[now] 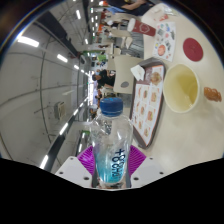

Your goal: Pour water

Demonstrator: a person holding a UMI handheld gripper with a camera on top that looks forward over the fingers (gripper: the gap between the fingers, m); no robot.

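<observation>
The hand-held gripper (112, 172) is clamped on the water bottle (111, 140) — cap on, tilted toward the cream bowl (181, 88) on the tabletop (212, 125) — lining up a pour.

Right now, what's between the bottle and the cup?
In the gripper view, a menu card lies between the bottle, held in the jaws, and the cup.
</observation>
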